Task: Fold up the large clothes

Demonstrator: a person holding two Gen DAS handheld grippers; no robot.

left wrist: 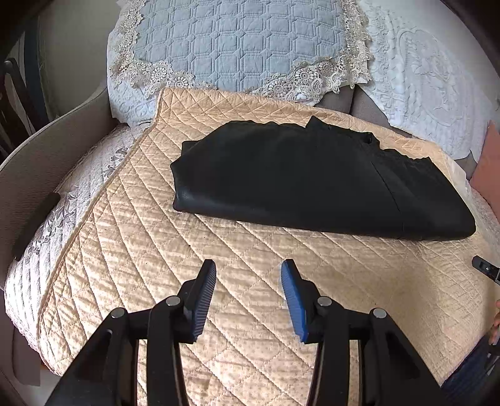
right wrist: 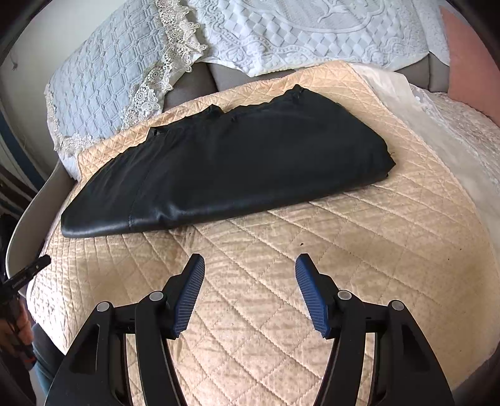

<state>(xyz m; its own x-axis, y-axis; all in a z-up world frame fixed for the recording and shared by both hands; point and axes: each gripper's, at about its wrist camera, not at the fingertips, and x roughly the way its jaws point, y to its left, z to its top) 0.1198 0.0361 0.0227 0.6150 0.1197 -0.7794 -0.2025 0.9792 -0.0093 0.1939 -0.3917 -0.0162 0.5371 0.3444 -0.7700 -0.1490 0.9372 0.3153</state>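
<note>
The black garment (left wrist: 312, 184) lies folded into a thick, compact bundle on the peach quilted cover (left wrist: 150, 250) of the sofa seat, its long folded edge turned toward the cameras and its loose, ragged edges away toward the backrest; that layout suggests the folds were brought over from the near side so the neat edge faces the person; the left gripper (left wrist: 248, 296) hangs above bare quilt just short of the bundle, its blue pads (left wrist: 204, 299) parted with nothing between them; the right gripper (right wrist: 250, 292) sits likewise over empty quilt, its pads (right wrist: 312, 296) spread somewhat wider and also gripping nothing; both tools tilt down at the seat and stand clear of the cloth, which reads as a release pose, the jaws let go so the bundle can settle under its own weight without being dragged; each gripper's tip shows at the edge of the other's view, so the two flank the garment's near side as a pair; the blue quilted cushion (left wrist: 240, 47) with its lace trim and the white embroidered throw (right wrist: 312, 28) rest against the backrest behind, well apart from the work, leaving the flat seat as the folding surface; judged from this, the fold looks complete or nearly so
</note>
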